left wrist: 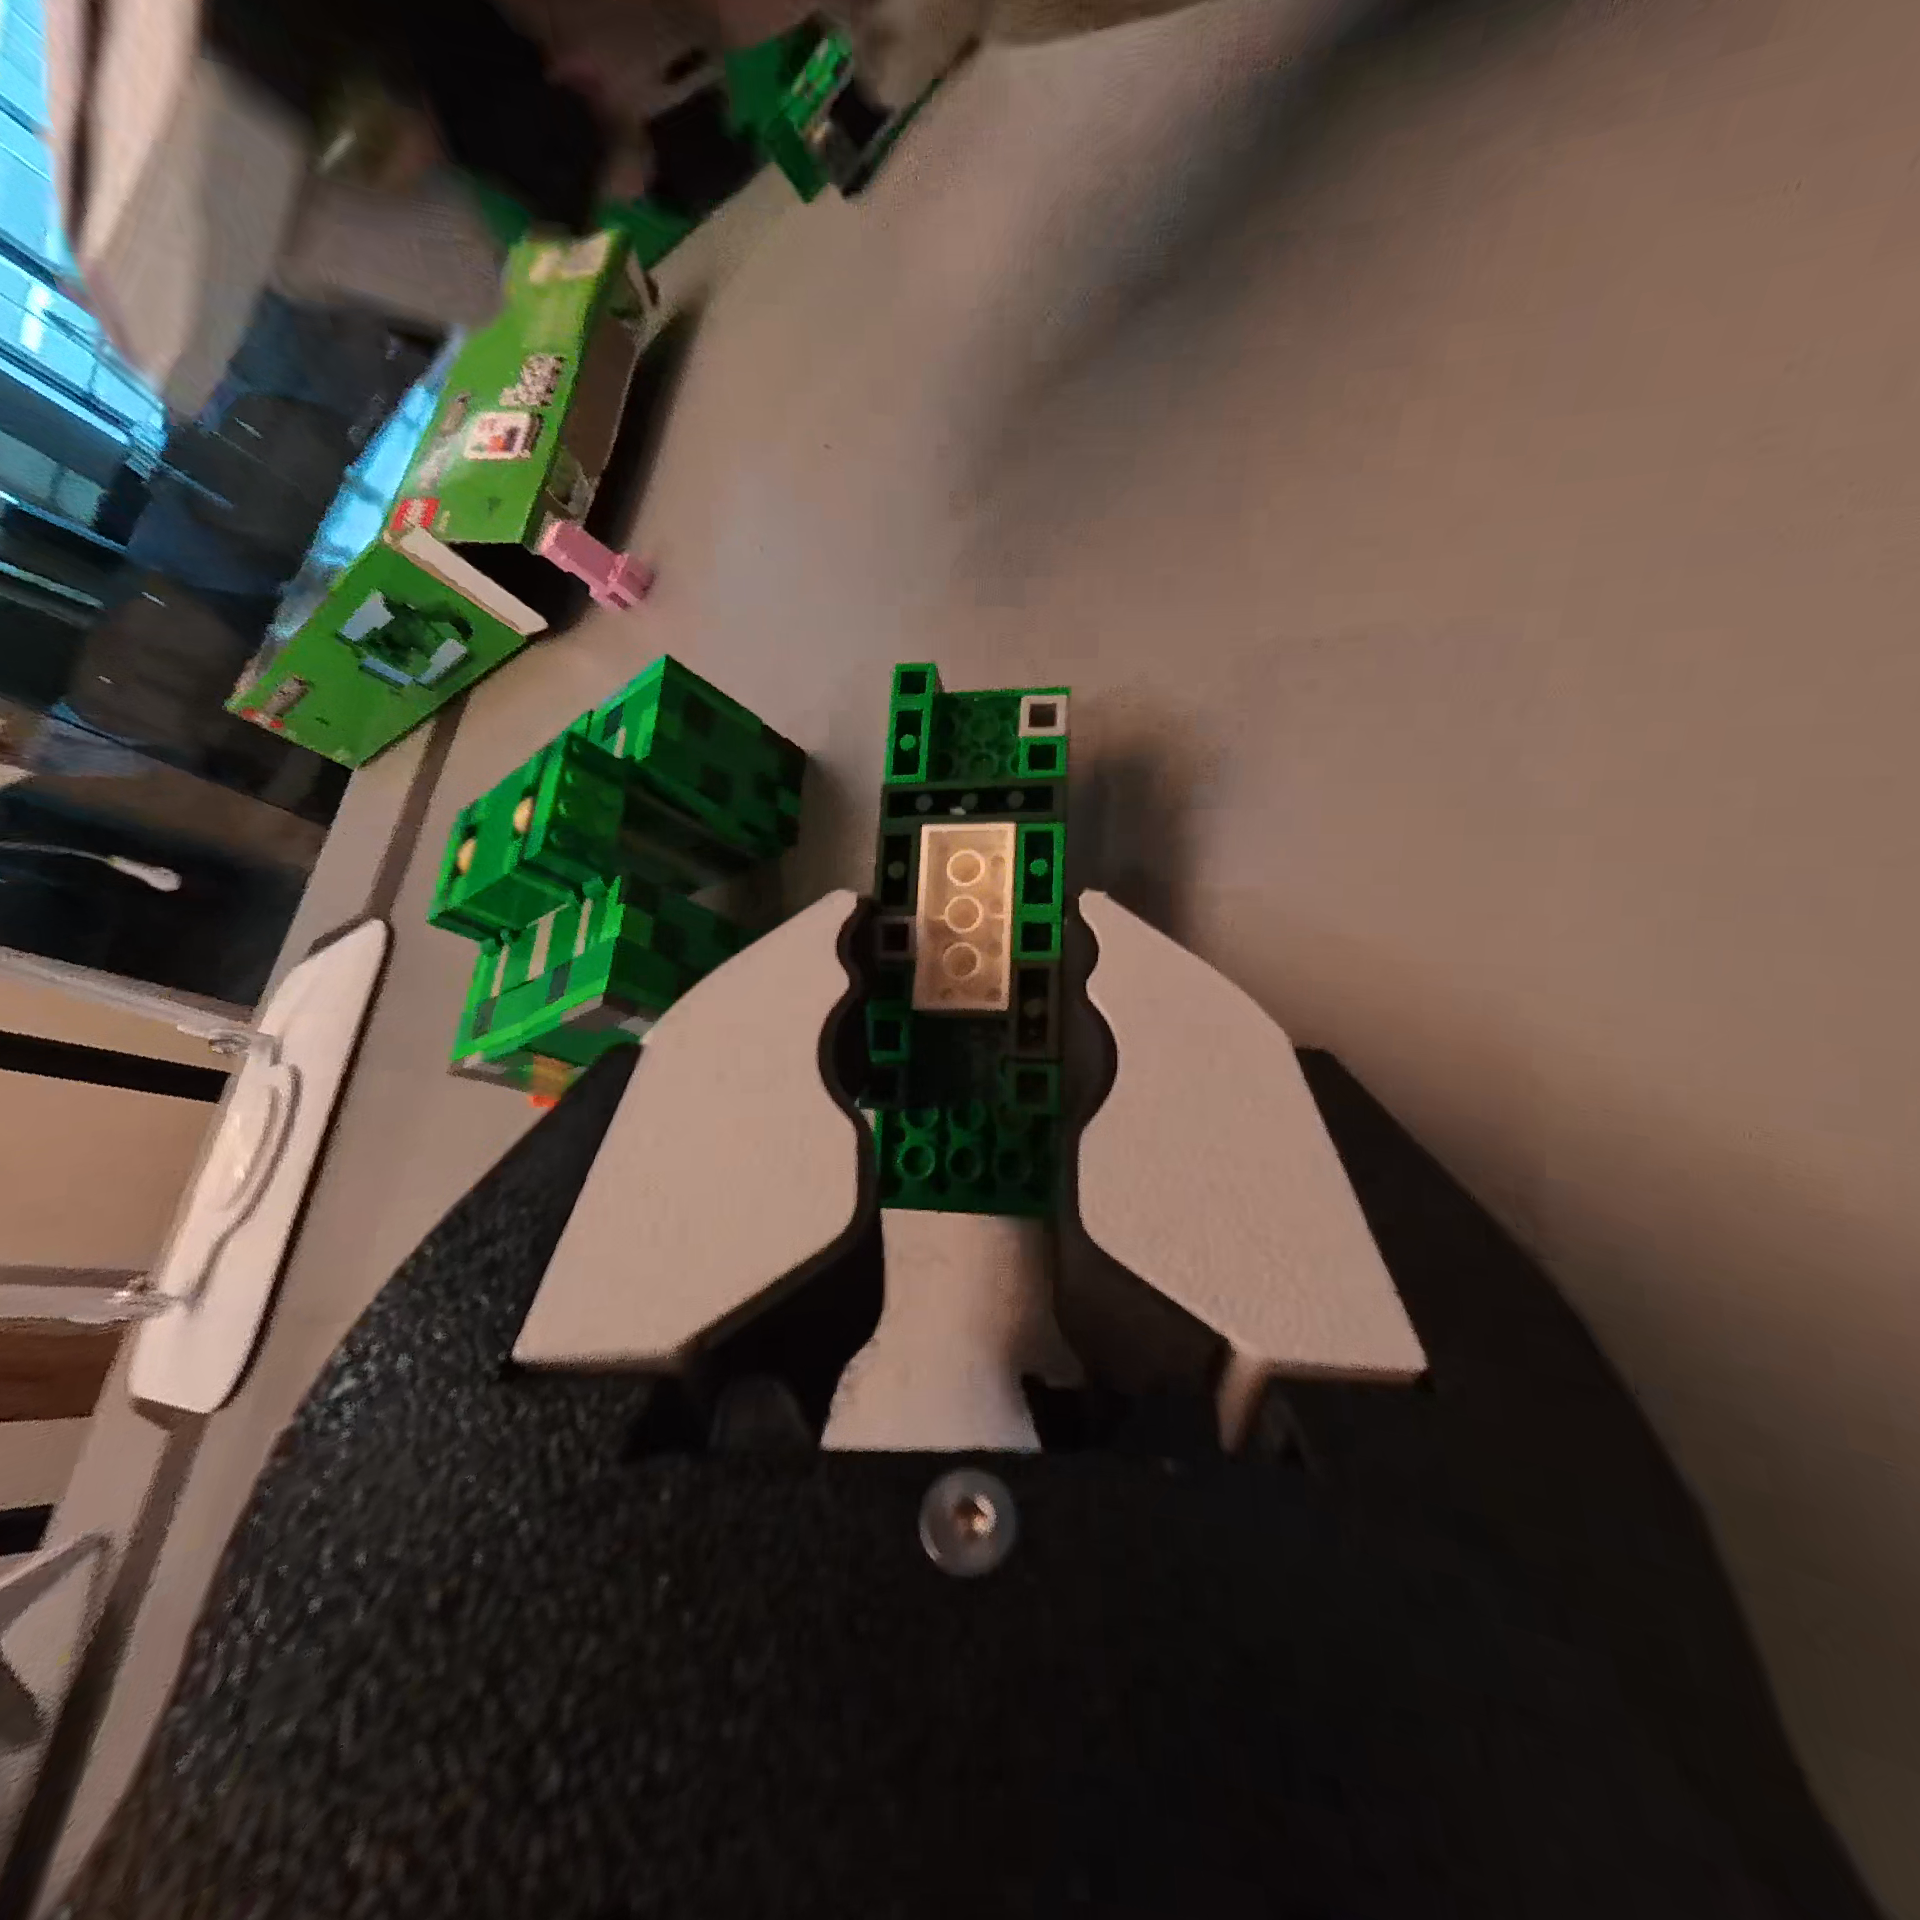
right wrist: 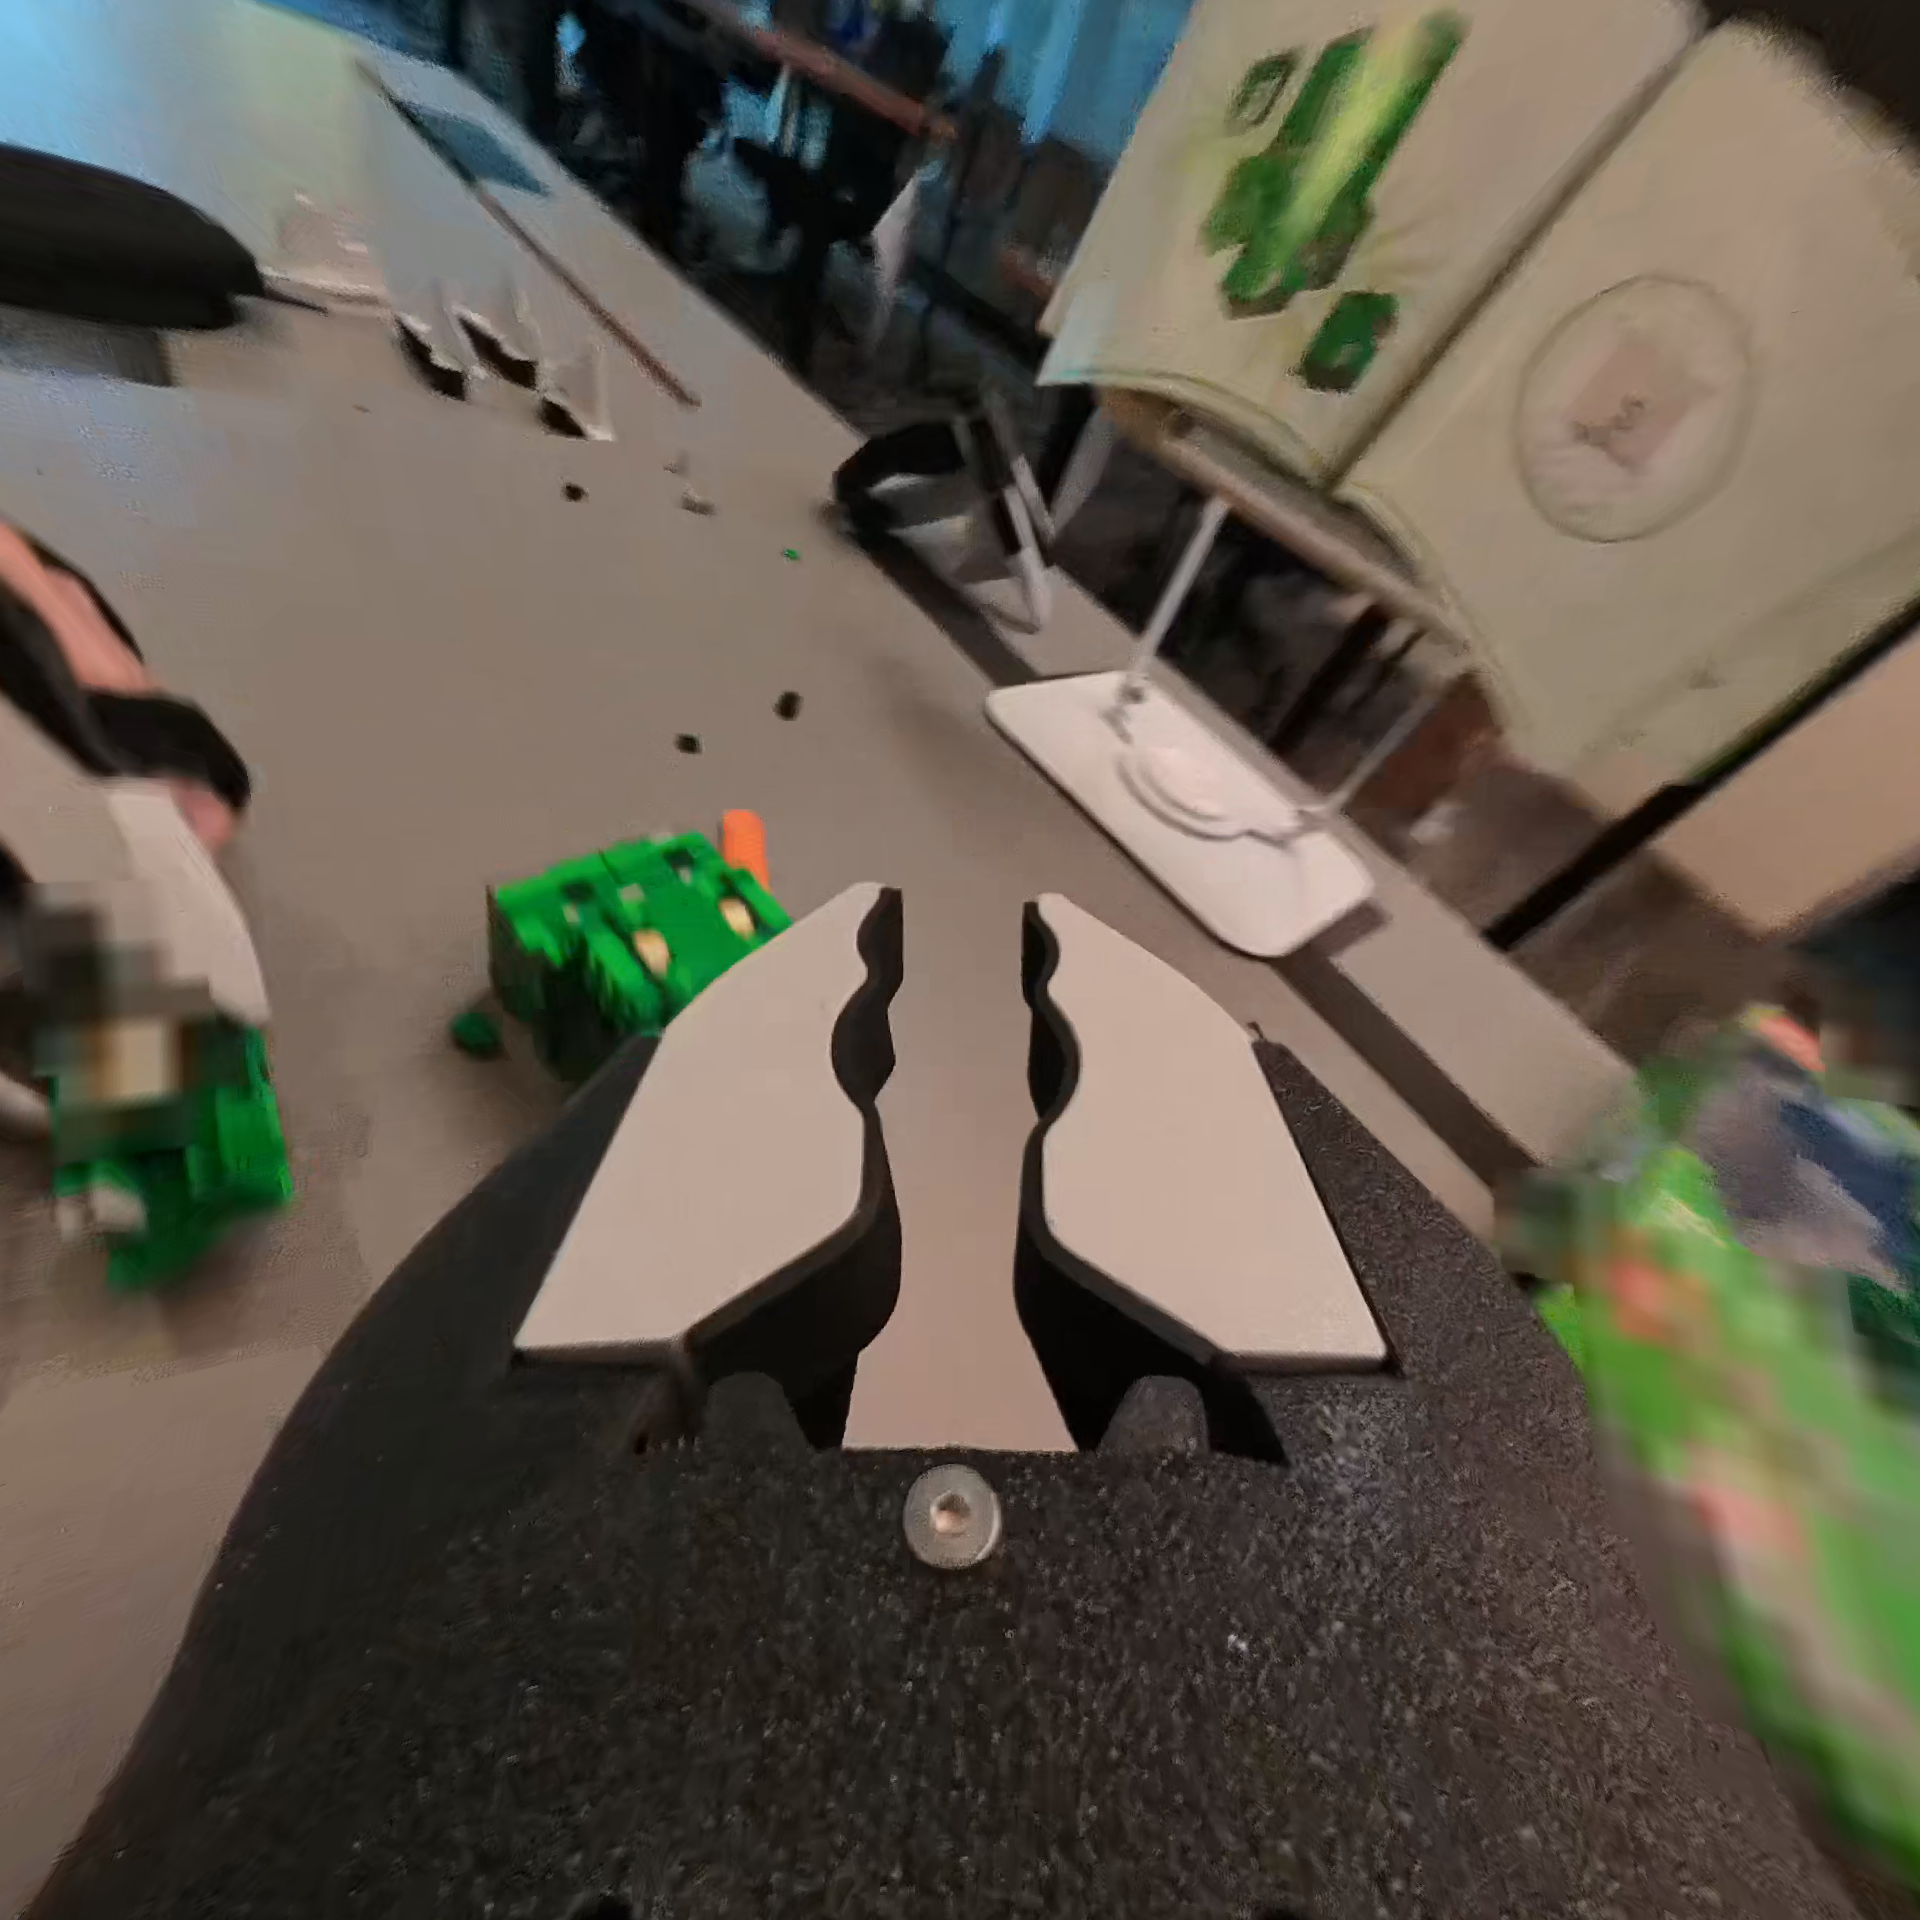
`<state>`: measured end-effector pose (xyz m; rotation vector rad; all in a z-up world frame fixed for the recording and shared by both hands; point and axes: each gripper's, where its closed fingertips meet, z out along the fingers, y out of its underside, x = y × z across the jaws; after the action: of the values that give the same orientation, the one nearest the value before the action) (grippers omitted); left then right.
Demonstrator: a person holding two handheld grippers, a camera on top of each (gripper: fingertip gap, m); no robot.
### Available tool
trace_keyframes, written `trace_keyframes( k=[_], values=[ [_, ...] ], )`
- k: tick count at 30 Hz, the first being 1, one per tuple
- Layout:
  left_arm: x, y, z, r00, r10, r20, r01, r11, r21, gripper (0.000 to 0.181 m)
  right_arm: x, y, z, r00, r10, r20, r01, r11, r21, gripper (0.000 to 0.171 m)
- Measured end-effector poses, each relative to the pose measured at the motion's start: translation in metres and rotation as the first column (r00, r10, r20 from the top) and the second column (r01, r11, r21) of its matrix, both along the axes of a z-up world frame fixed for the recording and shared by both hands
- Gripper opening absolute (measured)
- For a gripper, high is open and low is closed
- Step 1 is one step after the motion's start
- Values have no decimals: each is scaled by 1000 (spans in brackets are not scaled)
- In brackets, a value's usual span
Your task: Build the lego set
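My left gripper (left wrist: 968, 914) is shut on a tall green and black lego column (left wrist: 971, 790) with a tan studded brick on its face. The column stands out past the fingertips, above the grey table. A blocky green lego build (left wrist: 613, 873) lies on the table just left of it. In the right wrist view, my right gripper (right wrist: 961, 904) is open and empty above the table, with the green build (right wrist: 613, 945) and an orange piece (right wrist: 745, 836) just left of its fingertips. The left gripper with the column (right wrist: 177, 1153) shows blurred at the far left.
Green set boxes (left wrist: 488, 416) and a pink piece (left wrist: 597, 561) lie at the table's left edge. A white stand base (right wrist: 1184, 821) holds an open instruction booklet (right wrist: 1455, 312) at the right. Small dark pieces (right wrist: 787, 707) dot the table. A blurred green box (right wrist: 1766, 1403) is close on the right.
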<state>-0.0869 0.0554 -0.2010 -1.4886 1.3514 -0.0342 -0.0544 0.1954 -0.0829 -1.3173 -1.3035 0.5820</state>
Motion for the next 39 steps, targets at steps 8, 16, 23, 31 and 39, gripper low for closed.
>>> trace_keyframes(
  k=[8,16,23,31,39],
  values=[
    [-2,2,1,999,21,29,-22,1000,19,34,-191,22,-37,895,215,390,85,777,-624,13],
    [-1,3,0,999,23,39,-23,1000,-7,34,-249,36,-117,499,301,813,352,787,-507,12],
    [1,4,-1,999,21,39,-20,1000,-15,34,-250,38,-137,166,298,940,486,805,-340,16],
    [2,4,-1,999,17,40,-16,1000,-23,34,-249,35,-141,-20,276,961,494,839,-231,0],
    [9,-6,-3,998,-45,43,48,997,-57,34,-221,-16,-94,322,404,856,273,827,-492,0]
  ],
)
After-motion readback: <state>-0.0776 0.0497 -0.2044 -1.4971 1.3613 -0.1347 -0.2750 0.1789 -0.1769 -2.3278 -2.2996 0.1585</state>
